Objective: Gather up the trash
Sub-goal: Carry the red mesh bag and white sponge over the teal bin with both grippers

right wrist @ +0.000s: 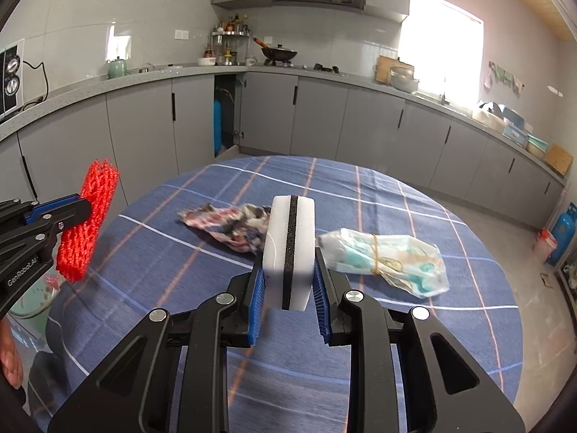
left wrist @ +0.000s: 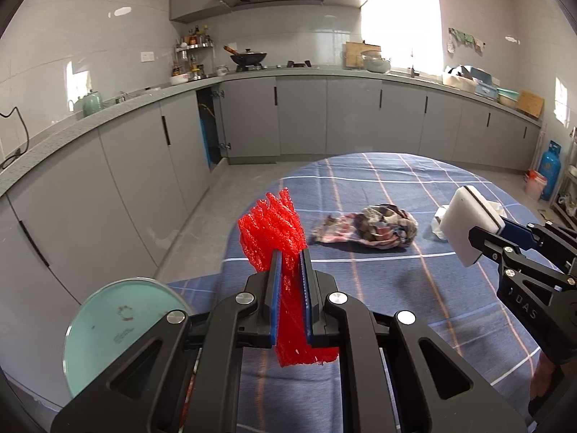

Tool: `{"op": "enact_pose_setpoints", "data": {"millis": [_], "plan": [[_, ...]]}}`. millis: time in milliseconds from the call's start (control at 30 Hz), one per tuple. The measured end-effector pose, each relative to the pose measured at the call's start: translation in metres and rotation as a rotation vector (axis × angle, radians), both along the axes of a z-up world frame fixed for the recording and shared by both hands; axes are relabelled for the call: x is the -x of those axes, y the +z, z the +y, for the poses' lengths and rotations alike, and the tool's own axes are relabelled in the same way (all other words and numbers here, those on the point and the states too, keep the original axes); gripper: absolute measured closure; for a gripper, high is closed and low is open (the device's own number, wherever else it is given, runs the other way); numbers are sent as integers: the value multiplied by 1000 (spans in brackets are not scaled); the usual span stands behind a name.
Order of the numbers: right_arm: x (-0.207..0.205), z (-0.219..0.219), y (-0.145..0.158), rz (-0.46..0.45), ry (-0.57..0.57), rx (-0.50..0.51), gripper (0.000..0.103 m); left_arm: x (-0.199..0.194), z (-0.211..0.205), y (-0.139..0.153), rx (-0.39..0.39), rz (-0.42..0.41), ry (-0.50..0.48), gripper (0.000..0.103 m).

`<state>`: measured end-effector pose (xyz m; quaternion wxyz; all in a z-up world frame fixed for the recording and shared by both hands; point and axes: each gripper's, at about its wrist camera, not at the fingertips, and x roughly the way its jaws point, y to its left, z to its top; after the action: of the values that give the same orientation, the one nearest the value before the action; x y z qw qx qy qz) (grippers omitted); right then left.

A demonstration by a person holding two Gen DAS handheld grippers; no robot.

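My left gripper is shut on a red foam net sleeve, held above the left edge of the blue checked tablecloth. The same net shows at the left of the right wrist view. My right gripper is shut on a white sponge with a black middle layer, lifted off the table; this sponge appears at the right of the left wrist view. A crumpled patterned cloth lies mid-table. A rolled plastic wrapper bound with a rubber band lies right of the sponge.
A pale green round lid or plate sits low at the left, beside the table. Grey kitchen cabinets run along the back and left walls, one door ajar. A blue gas cylinder stands on the floor at the far right.
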<state>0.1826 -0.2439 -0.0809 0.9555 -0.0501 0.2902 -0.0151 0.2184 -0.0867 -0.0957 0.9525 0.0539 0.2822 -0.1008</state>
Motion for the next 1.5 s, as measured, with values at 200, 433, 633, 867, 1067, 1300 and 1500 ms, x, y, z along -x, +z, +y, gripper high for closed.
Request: {"op": "enact_pose_setpoints", "data": {"millis": [200, 433, 633, 867, 1067, 1300, 1500], "plan": [[-6, 16, 2, -4, 32, -5, 78, 4, 19, 7, -1, -16, 37, 93], [-8, 36, 6, -12, 70, -2, 78, 8, 39, 11, -4, -25, 73, 93], [-12, 50, 11, -21, 97, -3, 78, 10, 56, 11, -2, -26, 102, 93], [-15, 71, 12, -26, 136, -6, 78, 15, 79, 10, -3, -26, 142, 93], [-18, 89, 11, -28, 167, -1, 78, 19, 98, 9, -3, -26, 180, 93], [-21, 106, 8, -23, 198, 4, 78, 18, 118, 8, -6, -19, 214, 93], [-24, 116, 8, -20, 225, 8, 78, 21, 133, 6, -5, -16, 244, 93]]}}
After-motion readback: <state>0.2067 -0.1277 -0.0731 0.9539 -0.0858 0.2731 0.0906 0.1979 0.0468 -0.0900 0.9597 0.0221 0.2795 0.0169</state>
